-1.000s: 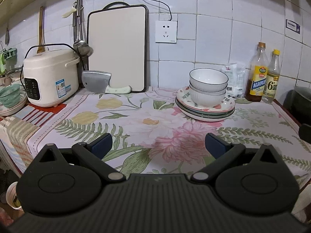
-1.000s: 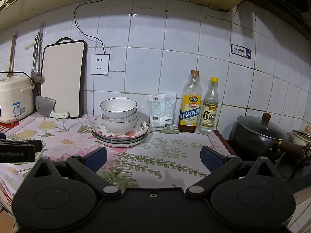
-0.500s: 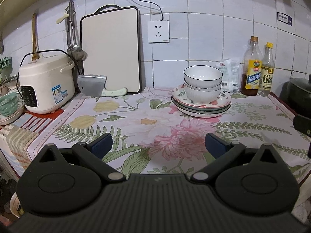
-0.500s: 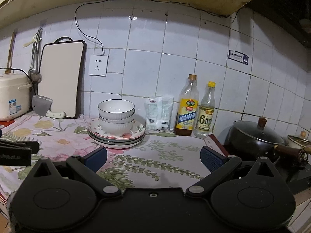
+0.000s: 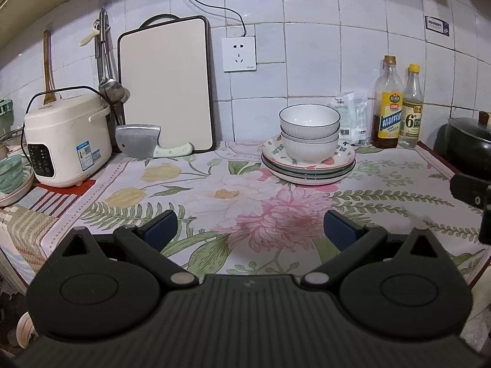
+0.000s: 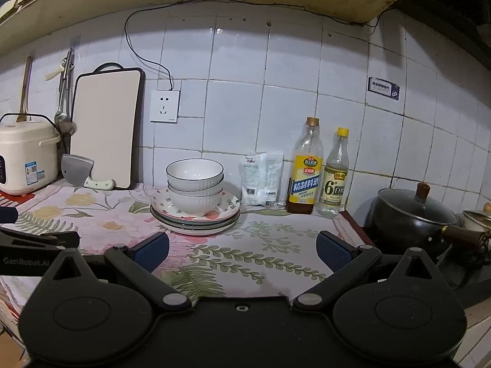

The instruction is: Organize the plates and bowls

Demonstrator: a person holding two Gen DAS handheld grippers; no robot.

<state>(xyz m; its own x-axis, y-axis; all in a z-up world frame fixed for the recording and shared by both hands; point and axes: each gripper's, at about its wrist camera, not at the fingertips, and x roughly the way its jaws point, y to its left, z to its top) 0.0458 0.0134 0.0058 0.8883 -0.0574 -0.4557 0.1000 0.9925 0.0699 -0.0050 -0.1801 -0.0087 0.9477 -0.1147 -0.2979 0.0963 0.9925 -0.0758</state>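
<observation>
Two white ribbed bowls [image 5: 310,136] [image 6: 195,188] are nested on a stack of patterned plates [image 5: 308,170] [image 6: 196,219] at the back of the floral-cloth counter [image 5: 214,190]. My left gripper [image 5: 248,230] hangs open over the cloth's front part, well short of the stack, with nothing between its blue pads. The right gripper [image 6: 242,250] is open too, empty, in front of and slightly right of the stack. Part of the other gripper shows at the right edge of the left wrist view and the left edge of the right wrist view.
A rice cooker [image 5: 66,141], a cleaver [image 5: 144,145] and an upright cutting board [image 5: 165,86] stand at the back left. Two bottles [image 6: 319,170] and a white packet [image 6: 262,179] sit right of the stack. A lidded black pot [image 6: 414,217] is on the stove at the right.
Both grippers have drawn back and risen a little, so the stack looks smaller and farther. Both stayed open and the dishes have not moved.
</observation>
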